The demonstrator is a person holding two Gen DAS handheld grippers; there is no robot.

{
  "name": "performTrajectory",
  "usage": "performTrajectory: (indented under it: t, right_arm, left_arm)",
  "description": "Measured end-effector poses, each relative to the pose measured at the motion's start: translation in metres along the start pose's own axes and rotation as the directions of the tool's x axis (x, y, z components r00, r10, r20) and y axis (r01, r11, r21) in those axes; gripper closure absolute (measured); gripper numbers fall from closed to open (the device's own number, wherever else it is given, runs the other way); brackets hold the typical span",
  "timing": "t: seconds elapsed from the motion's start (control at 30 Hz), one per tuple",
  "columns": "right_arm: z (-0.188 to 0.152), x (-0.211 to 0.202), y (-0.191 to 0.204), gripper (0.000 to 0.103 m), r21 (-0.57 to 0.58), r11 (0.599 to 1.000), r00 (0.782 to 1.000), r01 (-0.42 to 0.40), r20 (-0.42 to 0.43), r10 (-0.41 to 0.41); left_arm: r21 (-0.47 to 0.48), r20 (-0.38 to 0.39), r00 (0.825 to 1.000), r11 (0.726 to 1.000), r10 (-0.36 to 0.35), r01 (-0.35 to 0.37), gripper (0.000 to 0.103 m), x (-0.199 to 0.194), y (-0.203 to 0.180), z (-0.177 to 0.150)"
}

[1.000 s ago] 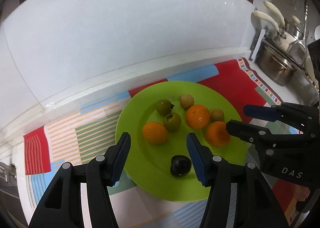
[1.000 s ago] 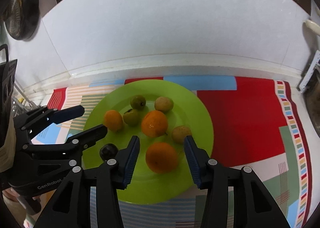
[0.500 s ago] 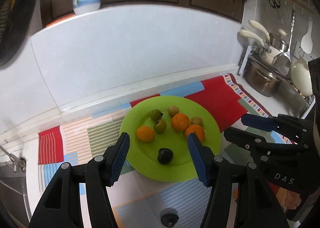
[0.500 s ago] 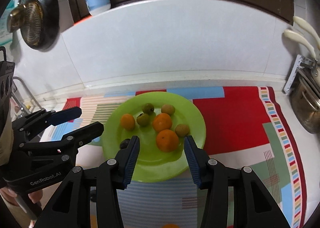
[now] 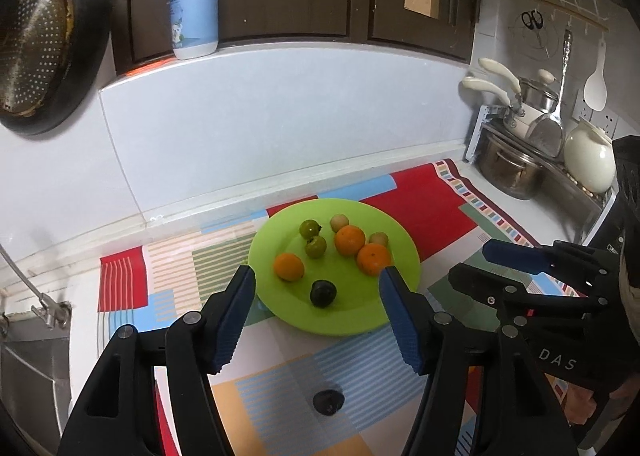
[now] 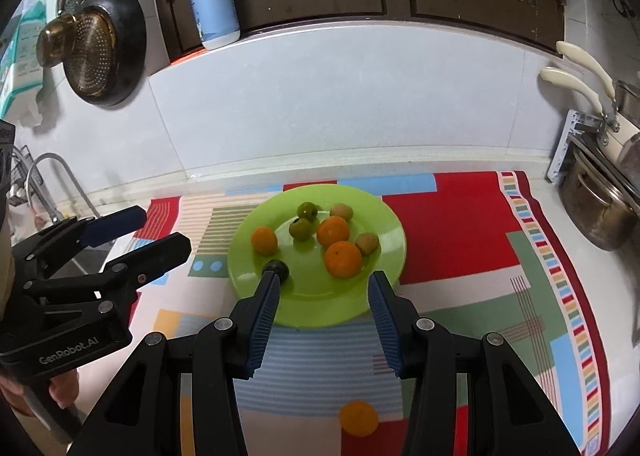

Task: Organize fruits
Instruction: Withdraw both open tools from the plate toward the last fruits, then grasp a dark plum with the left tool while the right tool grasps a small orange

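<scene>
A green plate (image 5: 396,292) (image 6: 384,288) on a patchwork cloth holds three oranges (image 5: 350,240), two green fruits (image 5: 315,246), two small tan fruits (image 5: 339,222) and one dark fruit (image 5: 323,293) (image 6: 280,270). Another dark fruit (image 5: 328,402) lies on the cloth near me. An orange (image 6: 359,418) lies on the cloth in front of the plate. My left gripper (image 5: 318,288) is open and empty, held above the plate's near side. My right gripper (image 6: 323,288) is open and empty, held above the plate's near edge.
The patchwork cloth (image 6: 460,252) covers the counter. Steel pots (image 5: 504,171) stand on a rack at the right. A sink and tap (image 6: 52,171) are at the left. A soap bottle (image 5: 194,3) stands on the ledge behind, and a strainer pan (image 5: 36,43) hangs at the left.
Both grippers have pulled back and up from the plate, so more of the counter and two loose fruits on the cloth now show. Both stayed open.
</scene>
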State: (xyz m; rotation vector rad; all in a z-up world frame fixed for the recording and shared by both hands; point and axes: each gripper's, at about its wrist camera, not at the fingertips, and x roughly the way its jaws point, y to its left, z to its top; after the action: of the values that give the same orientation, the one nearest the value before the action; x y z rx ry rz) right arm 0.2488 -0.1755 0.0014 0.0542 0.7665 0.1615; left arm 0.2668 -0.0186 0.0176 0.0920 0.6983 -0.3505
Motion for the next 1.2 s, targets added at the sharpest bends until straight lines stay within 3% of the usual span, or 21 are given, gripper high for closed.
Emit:
performTrajectory:
  t: [0.33, 0.7, 1.2]
  right_arm:
    - [-0.024, -0.013, -0.004, 0.050, 0.035, 0.998, 0.998, 0.055, -0.014, -0.054]
    - [-0.057, -0.001, -0.019, 0.049, 0.083, 0.992, 0.990, 0.092, -0.115, -0.082]
    - [-0.087, 0.023, -0.025, 0.049, 0.099, 0.987, 0.968, 0.127, -0.228, -0.102]
  left_arm:
    - [0.040, 0.001, 1.000, 0.999, 0.025, -0.026, 0.037, -0.013, -0.006, -0.022]
    - [0.042, -0.108, 0.994, 0.999, 0.018, -0.013, 0.037, 0.005, -0.014, -0.054]
    - [0.024, -0.256, 0.966, 1.000, 0.011, -0.005, 0.037, 0.042, -0.013, -0.090]
